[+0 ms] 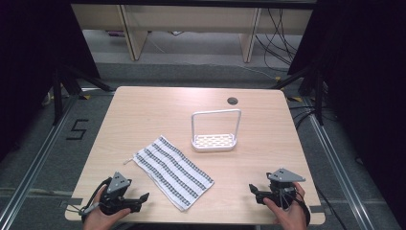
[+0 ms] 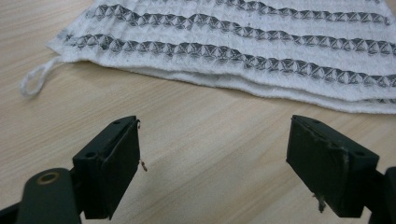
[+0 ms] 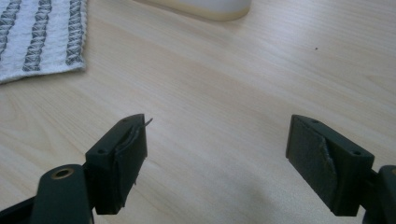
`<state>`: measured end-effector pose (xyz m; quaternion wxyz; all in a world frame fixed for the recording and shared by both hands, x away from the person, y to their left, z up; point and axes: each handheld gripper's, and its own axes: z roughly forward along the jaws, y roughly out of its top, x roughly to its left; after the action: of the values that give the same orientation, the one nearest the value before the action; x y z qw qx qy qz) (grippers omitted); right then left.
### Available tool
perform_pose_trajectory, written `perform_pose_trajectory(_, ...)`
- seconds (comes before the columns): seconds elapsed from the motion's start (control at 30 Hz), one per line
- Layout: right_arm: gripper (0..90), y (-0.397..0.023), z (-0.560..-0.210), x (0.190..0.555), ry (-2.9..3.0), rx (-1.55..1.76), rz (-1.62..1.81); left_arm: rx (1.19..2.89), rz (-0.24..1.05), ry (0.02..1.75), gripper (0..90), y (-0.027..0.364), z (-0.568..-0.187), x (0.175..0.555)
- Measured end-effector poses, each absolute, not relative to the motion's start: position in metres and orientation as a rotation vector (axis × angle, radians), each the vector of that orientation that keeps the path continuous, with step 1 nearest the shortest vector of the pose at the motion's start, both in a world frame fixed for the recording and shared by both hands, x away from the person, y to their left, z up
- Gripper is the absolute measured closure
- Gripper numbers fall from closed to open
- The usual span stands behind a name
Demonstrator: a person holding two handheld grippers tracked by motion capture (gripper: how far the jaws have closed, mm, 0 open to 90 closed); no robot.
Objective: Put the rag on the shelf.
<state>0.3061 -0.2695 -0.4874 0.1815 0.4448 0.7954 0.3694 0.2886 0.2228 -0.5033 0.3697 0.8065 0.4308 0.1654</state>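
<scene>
Start of work, by the look of it: both grippers sit low at the near edge of the tabletop (image 1: 143,110), nothing picked up yet. Left gripper (image 1: 139,197) has its fingers (image 2: 112,168) spread wide and released, bare wood between them; right gripper (image 1: 256,190) likewise, fingers (image 3: 119,161) apart and holding nothing. The striped towel (image 1: 172,171) lies flat, folded in layers, just ahead of the left fingers and a little to their right; its long folded edge faces them, with a small hanging loop (image 2: 35,81) at the corner off to their left. From the right fingers the towel's near corner (image 3: 42,37) sits ahead and to the left, apart from them. The white rack (image 1: 214,132), a tray with a tall hoop handle, stands well ahead of both pairs of fingers, beyond the towel. Judgement: the reach toward the towel is the step in hand; the next move calls for bringing the left fingers forward to the folded edge and low enough to catch all layers, the right coming across to its own corner. Hard to read: how many layers the fold has; the rack's base is cut off at the top of the right gripper view; the hands are cropped at the bottom of the high view.
</scene>
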Motion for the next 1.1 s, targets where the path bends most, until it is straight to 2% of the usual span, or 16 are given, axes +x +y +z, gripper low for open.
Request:
perform_pose_trajectory(0.63, 27.2, -0.261, -0.483, 0.305, 2.273, 1.208, 1.083, 2.073, 0.382, 1.083, 17.0, 0.21, -0.503, 0.285)
perform_pose_trajectory(0.83, 27.2, -0.249, -0.481, 0.307, 2.287, 1.179, 1.091, 2.045, 0.365, 1.082, 15.6, 0.202, -0.502, 0.282)
perform_pose_trajectory(1.1, 27.1, -0.228, -0.48, 0.312, 2.342, 1.109, 1.12, 2.092, 0.349, 1.026, 15.9, 0.188, -0.503, 0.277)
